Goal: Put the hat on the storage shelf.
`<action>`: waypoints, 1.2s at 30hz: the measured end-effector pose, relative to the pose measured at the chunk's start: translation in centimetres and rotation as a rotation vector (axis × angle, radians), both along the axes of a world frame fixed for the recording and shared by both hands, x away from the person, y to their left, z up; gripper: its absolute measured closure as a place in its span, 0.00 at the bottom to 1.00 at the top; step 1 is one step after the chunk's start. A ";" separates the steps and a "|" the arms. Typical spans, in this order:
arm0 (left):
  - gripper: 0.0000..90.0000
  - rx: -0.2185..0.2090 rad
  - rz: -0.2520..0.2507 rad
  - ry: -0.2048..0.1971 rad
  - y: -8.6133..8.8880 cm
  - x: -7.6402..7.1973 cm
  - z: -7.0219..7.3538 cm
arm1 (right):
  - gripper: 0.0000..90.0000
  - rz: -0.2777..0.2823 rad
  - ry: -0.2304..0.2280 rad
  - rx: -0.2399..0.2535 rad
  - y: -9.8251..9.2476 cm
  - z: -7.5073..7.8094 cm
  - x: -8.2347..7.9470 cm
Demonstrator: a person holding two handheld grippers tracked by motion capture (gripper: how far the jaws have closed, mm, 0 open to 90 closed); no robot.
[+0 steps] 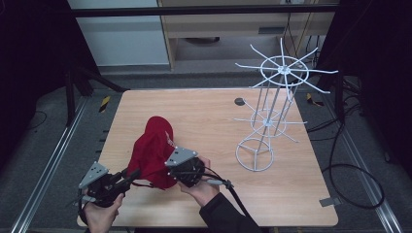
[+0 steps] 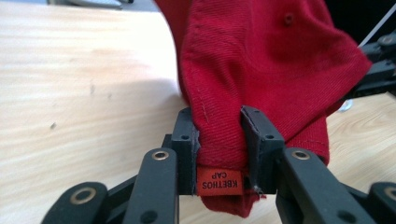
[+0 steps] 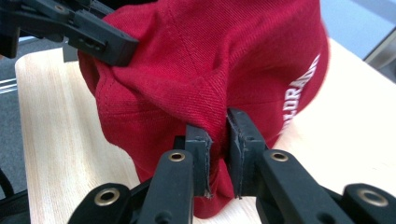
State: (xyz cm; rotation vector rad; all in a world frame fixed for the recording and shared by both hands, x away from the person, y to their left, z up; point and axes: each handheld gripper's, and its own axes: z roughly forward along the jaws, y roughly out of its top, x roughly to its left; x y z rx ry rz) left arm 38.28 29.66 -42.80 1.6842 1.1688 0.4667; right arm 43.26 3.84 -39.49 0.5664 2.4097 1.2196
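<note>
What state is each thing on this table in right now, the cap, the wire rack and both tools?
Red cap: crumpled, held up between both tools, its edge pinched at two places.
Left tool: shut on the cap's edge by the orange label.
Right tool: shut on a fold of the cap's edge.
White wire rack: upright on the table, its prongs bare, apart from the cap.

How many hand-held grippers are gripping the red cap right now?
2. The left hand-held gripper pinches the red cap at its rear edge by the label; the right hand-held gripper clamps a fold of its crown, near the table's front edge.
</note>
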 end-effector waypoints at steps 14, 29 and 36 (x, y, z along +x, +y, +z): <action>0.75 0.219 0.047 0.129 -0.5 1.2 -3.5 | 0.83 0.003 0.065 0.011 3.1 -3.6 0.9; 0.43 0.198 0.011 0.181 0.0 1.2 -4.0 | 0.60 -0.028 0.083 0.103 -0.8 -3.6 0.7; 0.37 0.168 0.006 0.089 0.7 1.0 -2.3 | 0.54 -0.086 0.119 0.133 -4.3 -4.9 0.4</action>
